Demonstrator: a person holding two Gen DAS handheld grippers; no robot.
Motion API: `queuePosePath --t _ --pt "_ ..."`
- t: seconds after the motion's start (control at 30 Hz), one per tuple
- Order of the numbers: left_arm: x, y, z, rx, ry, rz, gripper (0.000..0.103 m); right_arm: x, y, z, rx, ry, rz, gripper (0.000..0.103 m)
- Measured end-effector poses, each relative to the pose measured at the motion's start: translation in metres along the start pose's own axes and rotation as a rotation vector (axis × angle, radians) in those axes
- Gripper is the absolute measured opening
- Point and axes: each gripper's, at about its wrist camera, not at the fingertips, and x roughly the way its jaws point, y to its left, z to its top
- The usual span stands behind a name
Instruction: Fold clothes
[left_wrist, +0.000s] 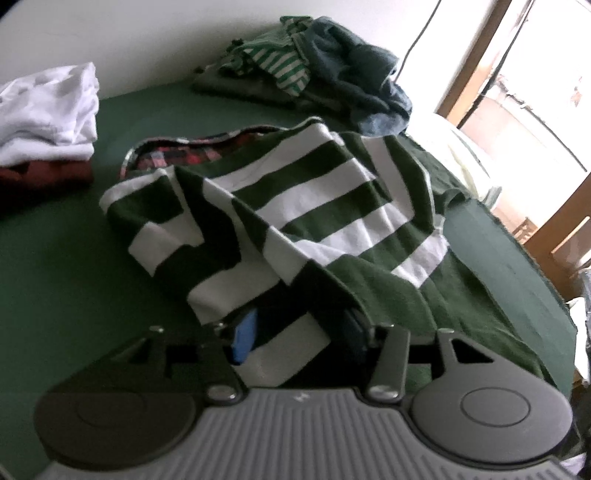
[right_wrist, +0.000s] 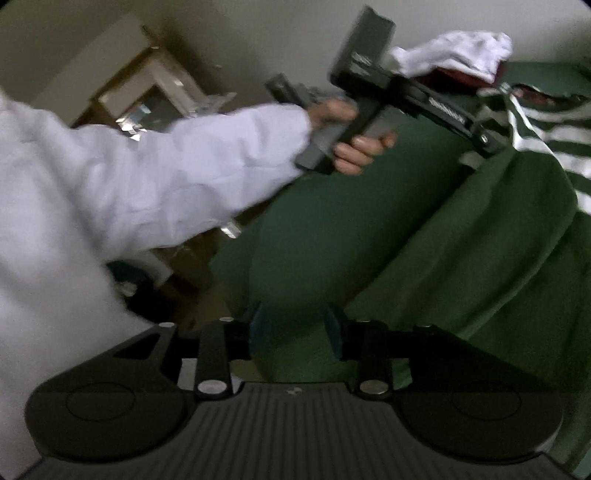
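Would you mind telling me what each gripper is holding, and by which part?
The left gripper grips the striped shirt by a folded edge. The right gripper holds nothing; its jaws stand open.

Shirt (left_wrist: 295, 206) centre (on bed (left_wrist: 55, 258)), stack (left_wrist: 48, 122) left

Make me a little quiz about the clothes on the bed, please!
1. True or false: the striped shirt is red and white.
2. What colour is the top cloth lying on the dark red cloth? A white, B black, C yellow.
3. Fill in: the left gripper is holding the ____.

Key: 1 false, it is green and white. 2 A. 3 shirt.
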Motion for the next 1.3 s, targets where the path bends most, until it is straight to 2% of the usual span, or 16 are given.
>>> queuePosePath --t 0.17,0.27,0.37,0.47,0.63,0.7,0.77,0.83,0.87,0.9,0.93,1.0,1.03,1.13,1.2,1.3 --pt "0.003 -0.009 0.001 0.022 0.0 0.029 0.052 0.039 -0.002 -0.004 0.003 0.044 -0.027 0.04" --pt "-0.004 -0.007 0.001 0.011 -0.011 0.03 0.057 0.058 0.0 -0.008 -0.008 0.088 -0.034 0.032" --pt "-0.011 -0.005 0.001 0.001 -0.022 0.032 0.066 0.067 -0.001 -0.01 -0.012 0.103 -0.059 0.02" --pt "-0.022 -0.002 -0.001 -0.006 -0.042 0.033 0.067 0.069 -0.004 -0.009 -0.004 0.095 -0.085 0.001" --pt "-0.029 0.001 -0.001 -0.046 -0.084 0.008 0.075 0.067 -0.005 -0.009 -0.007 0.1 -0.083 0.0" --pt "-0.032 0.002 -0.001 -0.062 -0.102 -0.001 0.085 0.066 -0.006 -0.01 -0.008 0.105 -0.079 0.0" --pt "-0.028 0.002 -0.001 -0.075 -0.106 0.002 0.086 0.066 -0.007 -0.011 0.0 0.108 -0.075 0.0" --pt "-0.017 0.002 0.001 -0.085 -0.094 0.009 0.081 0.063 -0.01 -0.011 0.015 0.108 -0.071 0.0" --pt "-0.011 0.0 0.001 -0.083 -0.087 0.016 0.071 0.062 -0.011 -0.012 0.023 0.108 -0.069 0.0" --pt "-0.005 -0.002 0.002 -0.082 -0.081 0.023 0.055 0.061 -0.011 -0.013 0.024 0.106 -0.069 0.0" --pt "0.001 -0.003 0.003 -0.08 -0.074 0.03 0.046 0.06 -0.011 -0.013 0.023 0.104 -0.07 0.0" --pt "0.011 -0.007 0.004 -0.071 -0.055 0.035 0.005 0.059 -0.01 -0.015 0.026 0.099 -0.073 0.0" --pt "0.015 -0.009 0.004 -0.065 -0.048 0.04 0.0 0.058 -0.01 -0.016 0.029 0.096 -0.075 0.0" --pt "0.012 -0.015 0.001 -0.026 -0.07 0.076 0.0 0.055 -0.01 -0.02 0.042 0.088 -0.077 0.0" --pt "-0.001 -0.013 0.0 -0.041 -0.113 0.067 0.0 0.051 -0.01 -0.022 0.042 0.091 -0.074 0.0" --pt "-0.006 -0.007 -0.005 -0.049 -0.115 0.092 0.0 0.049 -0.012 -0.025 0.05 0.096 -0.065 0.0"
